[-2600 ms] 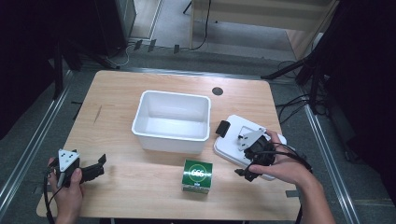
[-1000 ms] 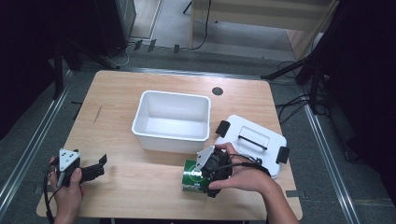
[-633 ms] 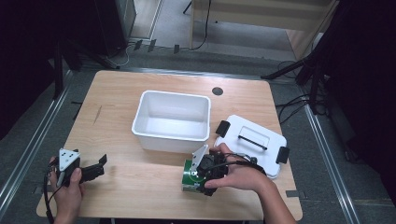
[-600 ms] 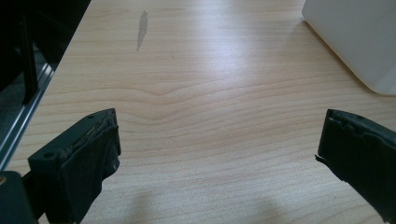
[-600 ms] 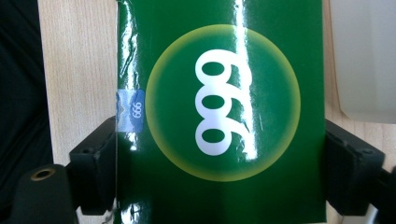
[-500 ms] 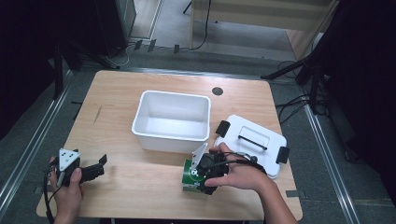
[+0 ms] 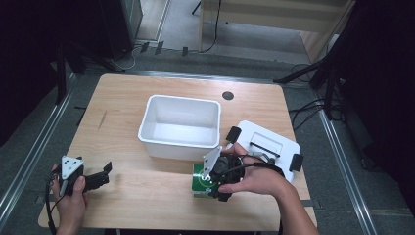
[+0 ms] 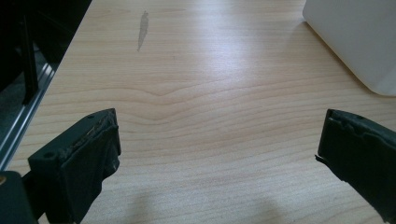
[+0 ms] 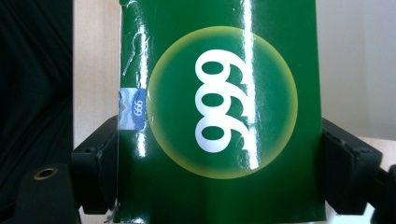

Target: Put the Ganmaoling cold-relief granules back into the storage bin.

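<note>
Since the earliest frame our right gripper (image 7: 208, 182) has left the white lid (image 7: 266, 144) and crossed to the green box (image 7: 199, 177), and since the last earlier frames box and gripper sit a touch higher and nearer the tub. Its jaws have just been closing with the box between them, and now they pinch it: in the right gripper view the box (image 9: 219, 116) fills the gap between the two black pads, one pressed to each side, its face showing a yellow-ringed circle with white numerals and a small blue sticker at one edge. Seen from above, the box is at the front middle of the tabletop (image 7: 147, 196), just before the near wall of the white tub (image 7: 178, 126) and left of the lid, which lies flat with its black clips at either end. We cannot tell whether the box's bottom touches the wood.

Our left gripper (image 7: 100, 177) rests in our left hand (image 7: 73, 198) at the front left corner, well apart from the rest. Its jaws stand spread wide over bare wood (image 8: 205, 121), nothing between them, and a corner of the tub (image 8: 359, 37) shows at the upper right of that view.
</note>
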The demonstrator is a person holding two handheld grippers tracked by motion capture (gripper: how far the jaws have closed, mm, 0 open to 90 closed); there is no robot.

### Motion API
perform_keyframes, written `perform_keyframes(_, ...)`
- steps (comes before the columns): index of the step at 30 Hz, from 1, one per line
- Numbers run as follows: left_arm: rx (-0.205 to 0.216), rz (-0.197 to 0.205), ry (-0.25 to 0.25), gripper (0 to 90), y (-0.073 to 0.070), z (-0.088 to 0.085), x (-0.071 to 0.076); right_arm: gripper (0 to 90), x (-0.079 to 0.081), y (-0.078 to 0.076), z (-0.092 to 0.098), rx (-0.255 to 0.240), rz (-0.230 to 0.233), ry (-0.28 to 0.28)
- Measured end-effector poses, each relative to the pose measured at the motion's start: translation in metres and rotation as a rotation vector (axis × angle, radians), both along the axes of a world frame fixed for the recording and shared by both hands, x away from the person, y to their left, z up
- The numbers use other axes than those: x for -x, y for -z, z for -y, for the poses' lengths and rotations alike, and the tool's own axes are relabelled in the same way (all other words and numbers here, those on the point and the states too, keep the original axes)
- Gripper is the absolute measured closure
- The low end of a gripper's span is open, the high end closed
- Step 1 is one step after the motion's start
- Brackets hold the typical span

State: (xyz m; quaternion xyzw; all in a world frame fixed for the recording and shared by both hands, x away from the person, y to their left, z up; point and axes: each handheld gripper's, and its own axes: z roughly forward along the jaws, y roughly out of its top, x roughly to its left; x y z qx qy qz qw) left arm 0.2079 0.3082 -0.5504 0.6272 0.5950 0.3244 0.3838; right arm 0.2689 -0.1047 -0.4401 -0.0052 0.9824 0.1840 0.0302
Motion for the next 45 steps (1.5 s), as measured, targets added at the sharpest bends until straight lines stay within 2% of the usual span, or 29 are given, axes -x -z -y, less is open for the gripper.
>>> perform_keyframes(11, -0.001, -0.001, 0.002, 0.0, 0.0, 0.0, 0.0, 16.0, -0.004, -0.038, 0.001, -0.014, 0.016, -0.018)
perform_keyframes(12, 0.0, -0.001, 0.002, 0.0, 0.0, 0.0, 0.0, 16.0, -0.004, -0.045, 0.002, -0.026, 0.019, -0.016)
perform_keyframes(16, 0.0, 0.001, 0.001, 0.0, 0.0, 0.0, 0.0, 16.0, -0.007, -0.056, 0.002, -0.039, 0.032, -0.017)
perform_keyframes(26, -0.002, 0.002, 0.003, 0.0, 0.0, 0.0, 0.0, 16.0, -0.024, -0.092, -0.004, -0.018, 0.087, -0.008)
perform_keyframes(34, 0.0, 0.002, 0.003, 0.0, 0.0, 0.0, 0.0, 16.0, -0.044, -0.107, -0.013, -0.03, 0.095, -0.004)
perform_keyframes(41, 0.002, 0.002, 0.004, 0.0, 0.0, 0.0, 0.0, 16.0, -0.061, -0.112, -0.019, -0.029, 0.108, 0.017)
perform_keyframes(42, 0.002, 0.003, 0.004, 0.0, 0.0, 0.0, 0.0, 16.0, -0.068, -0.114, -0.022, -0.035, 0.118, 0.022)
perform_keyframes(45, 0.003, 0.003, 0.005, 0.0, 0.0, -0.001, -0.001, 16.0, -0.075, -0.115, -0.024, -0.036, 0.12, 0.031)
